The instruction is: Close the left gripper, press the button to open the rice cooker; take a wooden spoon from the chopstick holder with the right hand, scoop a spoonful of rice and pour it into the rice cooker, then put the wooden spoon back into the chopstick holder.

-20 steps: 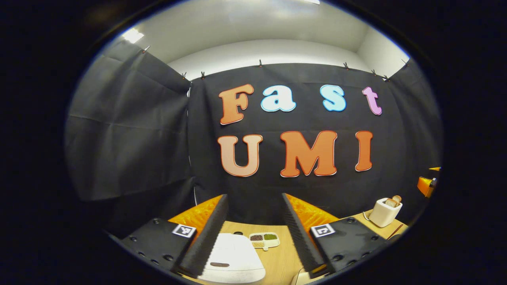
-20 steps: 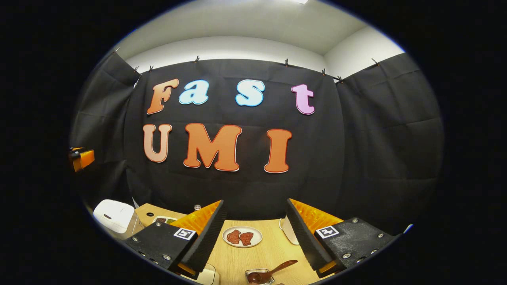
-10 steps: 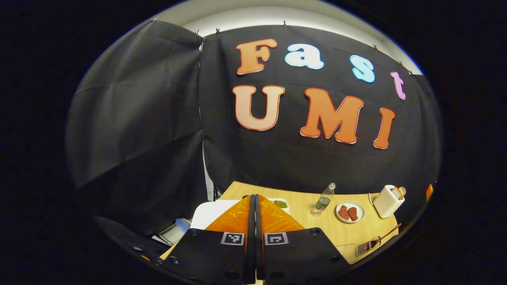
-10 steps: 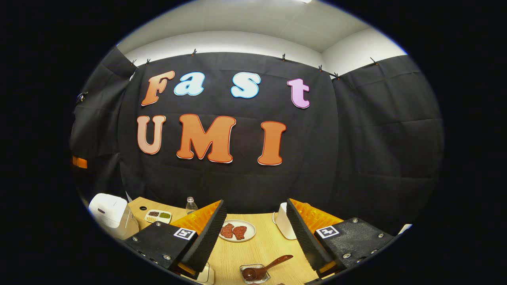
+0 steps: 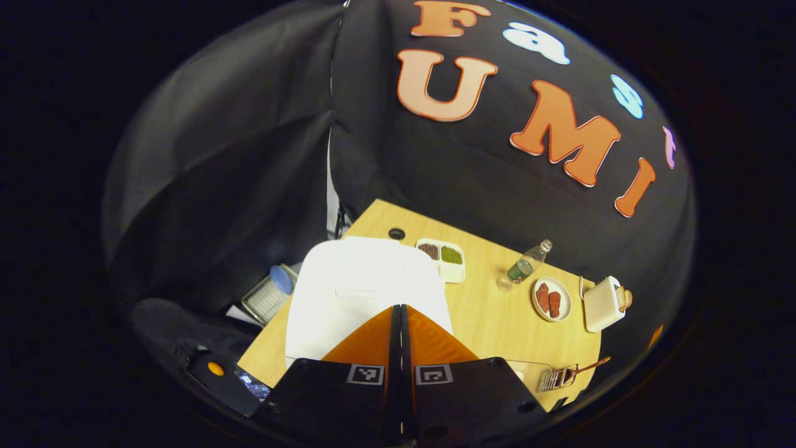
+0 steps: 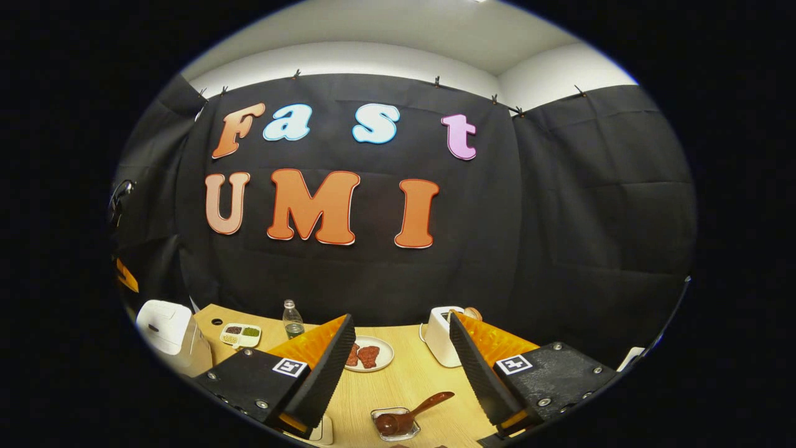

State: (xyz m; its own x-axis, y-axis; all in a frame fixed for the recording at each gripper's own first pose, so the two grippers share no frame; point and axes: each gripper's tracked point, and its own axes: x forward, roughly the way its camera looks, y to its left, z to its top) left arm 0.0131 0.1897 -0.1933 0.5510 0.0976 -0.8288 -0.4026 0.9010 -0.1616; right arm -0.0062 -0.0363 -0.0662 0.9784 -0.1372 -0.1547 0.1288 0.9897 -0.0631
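The white rice cooker [image 5: 360, 283] stands at the table's left end with its lid down. My left gripper [image 5: 398, 309] is shut with nothing between its orange fingers, and its tips hang over the cooker's near part. The cooker [image 6: 165, 322] sits far left in the right gripper view. My right gripper [image 6: 398, 367] is open and holds nothing. Below and ahead of it a brown wooden spoon [image 6: 413, 414] lies with its bowl in a small holder [image 6: 387, 430]. In the left gripper view the spoon [image 5: 587, 367] and holder [image 5: 555, 379] sit at the table's right edge.
On the wooden table [image 5: 491, 317] are a divided tray of grains [image 5: 443, 254], a small bottle [image 5: 525, 266], a plate of meat [image 5: 550, 299] and a white toaster [image 5: 602, 303]. A grey basket [image 5: 266, 294] sits off the table's left side.
My left gripper has shut its fingers and tipped downward over the rice cooker. The right gripper stays open and has tilted down a little, showing more of the table.
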